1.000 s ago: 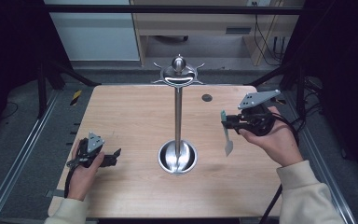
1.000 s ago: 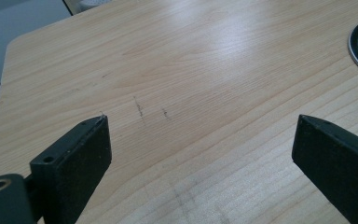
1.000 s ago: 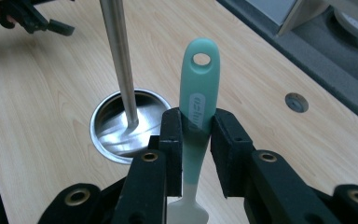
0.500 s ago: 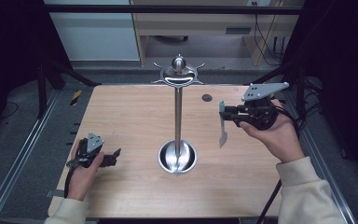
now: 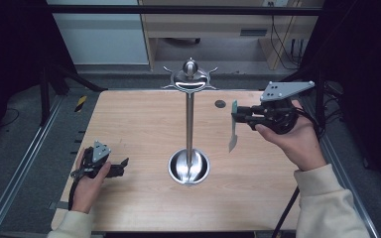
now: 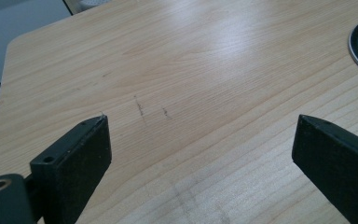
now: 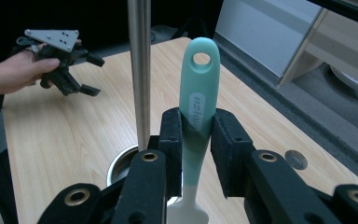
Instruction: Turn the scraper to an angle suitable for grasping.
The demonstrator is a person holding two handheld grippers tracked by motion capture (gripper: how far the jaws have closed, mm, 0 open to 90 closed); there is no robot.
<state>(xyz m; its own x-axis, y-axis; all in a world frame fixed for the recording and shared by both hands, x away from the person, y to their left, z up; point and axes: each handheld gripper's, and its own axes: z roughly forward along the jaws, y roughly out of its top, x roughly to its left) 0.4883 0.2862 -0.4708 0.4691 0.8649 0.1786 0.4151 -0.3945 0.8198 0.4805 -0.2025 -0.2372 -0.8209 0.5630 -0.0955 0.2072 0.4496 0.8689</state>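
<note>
While the right gripper [image 7: 196, 140] has its fingers [image 7: 171, 140] clenched on the teal handle of a spatula [image 7: 198, 93], the utensil hangs upright in the air to the right of the metal stand [image 5: 189, 124], its pale blade pointing down toward the table [image 5: 129, 124] without touching it. Seen from the right gripper view, the hanging hole at the handle's tip sits above the fingers, and the stand's pole rises just beside the handle on its left. From the high view the spatula [image 5: 233, 130] is level with the middle of the pole, well below the hooked crown [image 5: 190, 78] at the stand's top and apart from the round base [image 5: 189, 167].

Left of the stand, the left gripper [image 5: 121, 163] rests low near the table's front edge with its fingers [image 6: 77, 154] spread wide and nothing between them; its own view shows bare wood and a sliver of the base.

Judging by the hole and the hooks, the step in hand looks like carrying the spatula up to hang it. Next, the right hand would need to lift until the hole clears a hook's tip, move in toward the crown, slip the hole over the hook, then let go.
</note>
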